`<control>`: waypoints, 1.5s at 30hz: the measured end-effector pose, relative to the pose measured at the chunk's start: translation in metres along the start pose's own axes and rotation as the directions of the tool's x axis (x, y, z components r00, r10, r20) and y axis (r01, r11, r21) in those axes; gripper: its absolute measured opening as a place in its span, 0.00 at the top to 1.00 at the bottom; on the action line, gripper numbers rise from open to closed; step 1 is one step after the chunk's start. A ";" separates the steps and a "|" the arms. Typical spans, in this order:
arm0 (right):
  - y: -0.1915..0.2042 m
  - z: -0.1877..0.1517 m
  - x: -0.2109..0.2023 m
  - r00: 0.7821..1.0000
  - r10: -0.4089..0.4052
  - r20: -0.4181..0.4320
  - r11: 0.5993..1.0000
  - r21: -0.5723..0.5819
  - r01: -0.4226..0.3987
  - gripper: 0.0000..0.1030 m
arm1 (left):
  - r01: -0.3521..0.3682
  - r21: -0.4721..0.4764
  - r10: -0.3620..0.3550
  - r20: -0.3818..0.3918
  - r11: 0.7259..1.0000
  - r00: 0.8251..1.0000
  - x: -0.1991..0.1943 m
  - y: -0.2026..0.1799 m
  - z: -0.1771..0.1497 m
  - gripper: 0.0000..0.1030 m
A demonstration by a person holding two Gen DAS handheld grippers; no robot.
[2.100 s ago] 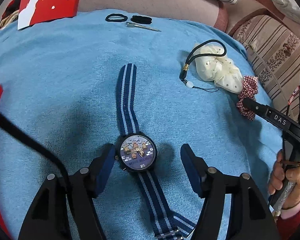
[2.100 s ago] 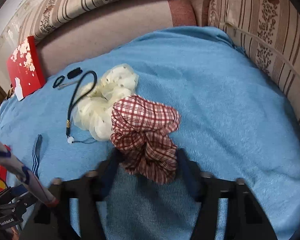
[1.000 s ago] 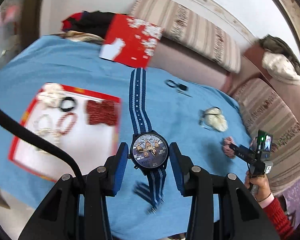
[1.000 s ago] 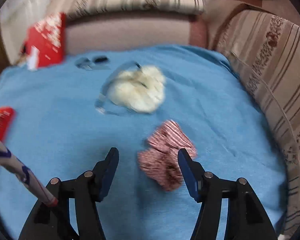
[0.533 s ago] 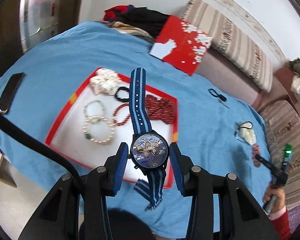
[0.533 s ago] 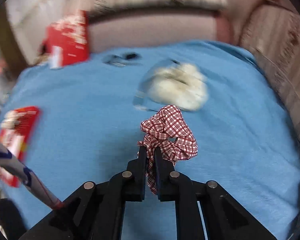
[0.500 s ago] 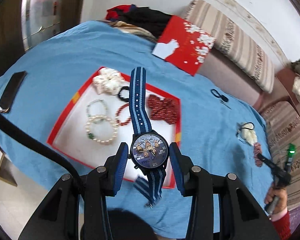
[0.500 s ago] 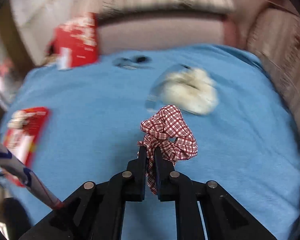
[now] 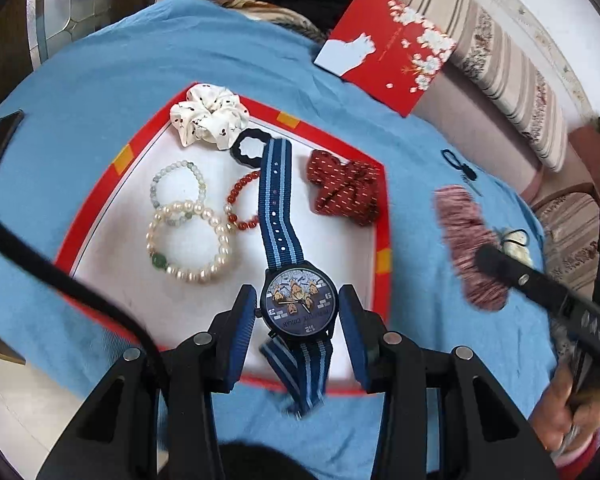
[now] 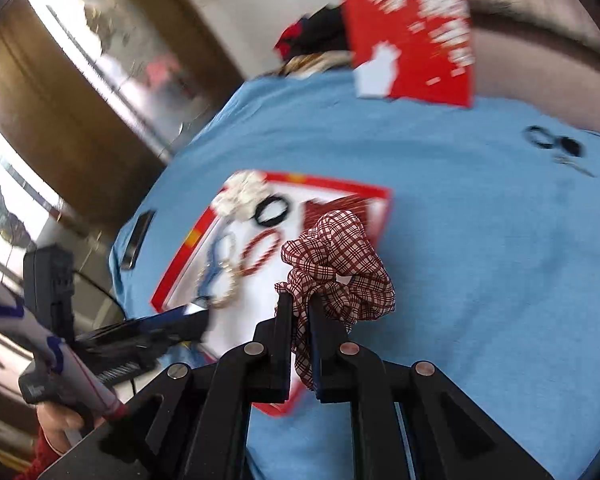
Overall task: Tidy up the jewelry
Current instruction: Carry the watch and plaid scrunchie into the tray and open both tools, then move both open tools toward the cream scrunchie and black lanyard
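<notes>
Left gripper (image 9: 298, 322): jaws pinch the case of a blue striped watch (image 9: 298, 309), held over the near edge of the red-rimmed tray (image 9: 383, 216). Right gripper (image 10: 300, 322): jaws pressed together on a red checked scrunchie (image 10: 340, 264), at the tray's 3 o'clock side. Tray, on blue cloth (image 9: 100, 92): pearl bracelet (image 9: 188, 246), red bead bracelet (image 9: 242, 206), red dotted scrunchie (image 9: 346, 192), white scrunchie (image 9: 208, 120) at 11 o'clock. Beyond: red card (image 9: 386, 42).

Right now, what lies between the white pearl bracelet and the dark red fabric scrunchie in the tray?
Left wrist view: the red bead bracelet and the watch's blue striped strap.
</notes>
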State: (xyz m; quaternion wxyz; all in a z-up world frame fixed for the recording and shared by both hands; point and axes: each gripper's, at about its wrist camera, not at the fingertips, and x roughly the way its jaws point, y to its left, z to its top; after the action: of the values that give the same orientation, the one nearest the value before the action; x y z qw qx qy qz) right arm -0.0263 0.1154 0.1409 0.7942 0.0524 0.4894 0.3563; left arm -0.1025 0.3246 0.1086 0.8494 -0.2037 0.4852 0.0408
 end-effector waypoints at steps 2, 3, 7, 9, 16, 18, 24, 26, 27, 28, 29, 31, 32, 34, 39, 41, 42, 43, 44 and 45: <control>0.015 0.004 0.031 0.999 -0.016 -0.042 0.999 -0.035 0.014 0.92 | -0.028 0.001 0.028 -0.007 1.000 1.000 0.014 0.005 0.006 0.60; 0.018 0.007 0.044 0.998 -0.029 -0.057 0.999 -0.045 0.026 0.92 | -0.028 -0.006 0.028 -0.014 1.000 1.000 0.019 0.007 0.008 0.60; 0.010 0.012 0.084 0.991 -0.064 -0.114 0.998 -0.032 0.061 0.92 | 0.016 -0.057 -0.019 -0.055 0.998 0.998 0.045 0.018 0.015 0.60; 0.003 0.012 0.094 0.988 -0.081 -0.130 0.997 -0.018 0.080 0.92 | 0.029 -0.067 -0.033 -0.058 0.997 0.998 0.053 0.020 0.018 0.60; -0.012 0.011 0.111 0.981 -0.121 -0.152 0.992 0.004 0.123 0.84 | 0.089 -0.108 -0.096 -0.064 0.990 0.993 0.063 0.024 0.024 0.61; -0.015 0.013 0.109 0.982 -0.110 -0.154 0.993 0.021 0.114 0.76 | 0.103 -0.120 -0.109 -0.048 0.987 0.993 0.058 0.024 0.024 0.61; -0.011 0.015 0.088 0.989 -0.109 -0.103 0.994 0.007 0.110 0.62 | 0.151 -0.130 -0.151 0.005 0.980 0.988 0.022 0.025 0.019 0.59; -0.009 0.013 0.078 0.989 -0.121 -0.083 0.993 -0.012 0.120 0.62 | 0.141 -0.126 -0.138 0.033 0.982 0.990 0.006 0.026 0.014 0.55; -0.008 0.012 0.074 0.989 -0.125 -0.077 0.992 -0.017 0.124 0.62 | 0.126 -0.131 -0.120 0.054 0.983 0.991 -0.005 0.028 0.009 0.52; -0.008 0.011 0.069 0.989 -0.131 -0.066 0.991 -0.022 0.130 0.62 | 0.108 -0.137 -0.099 0.070 0.985 0.993 -0.013 0.030 0.006 0.52; -0.008 0.009 0.064 0.989 -0.136 -0.059 0.991 -0.023 0.135 0.62 | 0.083 -0.142 -0.071 0.084 0.986 0.994 -0.022 0.031 0.002 0.52; -0.010 0.004 0.054 0.989 -0.143 -0.046 0.989 -0.025 0.142 0.62 | 0.038 -0.167 -0.021 0.099 0.985 0.995 -0.034 0.035 -0.008 0.52; -0.011 0.002 0.049 0.988 -0.148 -0.041 0.989 -0.028 0.147 0.62 | 0.016 -0.181 0.003 0.105 0.983 0.994 -0.040 0.036 -0.013 0.52; -0.017 -0.006 0.037 0.985 -0.170 -0.029 0.985 -0.035 0.169 0.62 | -0.018 -0.205 0.042 0.116 0.979 0.992 -0.049 0.036 -0.023 0.51; -0.045 -0.029 0.007 0.974 -0.227 -0.007 0.974 -0.005 0.227 0.62 | -0.069 -0.170 0.092 0.133 0.983 0.987 -0.054 0.013 -0.038 0.51; -0.066 -0.038 -0.007 0.968 -0.250 -0.006 0.968 0.027 0.250 0.62 | -0.092 -0.108 0.107 0.146 0.990 0.983 -0.056 -0.008 -0.045 0.51; -0.078 -0.043 -0.014 0.964 -0.266 -0.006 0.963 0.043 0.266 0.62 | -0.091 -0.085 0.103 0.151 0.992 0.983 -0.057 -0.015 -0.048 0.51; -0.096 -0.048 -0.026 0.956 -0.295 -0.006 0.953 0.069 0.295 0.62 | -0.085 -0.062 0.093 0.157 0.994 0.983 -0.058 -0.025 -0.051 0.50; -0.108 -0.051 -0.034 0.949 -0.314 -0.005 0.946 0.087 0.313 0.62 | -0.074 -0.039 0.079 0.161 0.996 0.984 -0.057 -0.035 -0.054 0.48; -0.124 -0.054 -0.044 0.941 -0.340 -0.002 0.934 0.113 0.338 0.62 | -0.065 -0.023 0.068 0.163 0.998 0.984 -0.057 -0.043 -0.057 0.47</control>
State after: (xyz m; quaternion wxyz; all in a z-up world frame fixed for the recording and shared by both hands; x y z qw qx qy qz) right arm -0.0184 -0.0180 0.0916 0.8438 0.0147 0.5032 0.1859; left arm -0.1668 0.2710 0.1444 0.8827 -0.1907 0.4200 0.0898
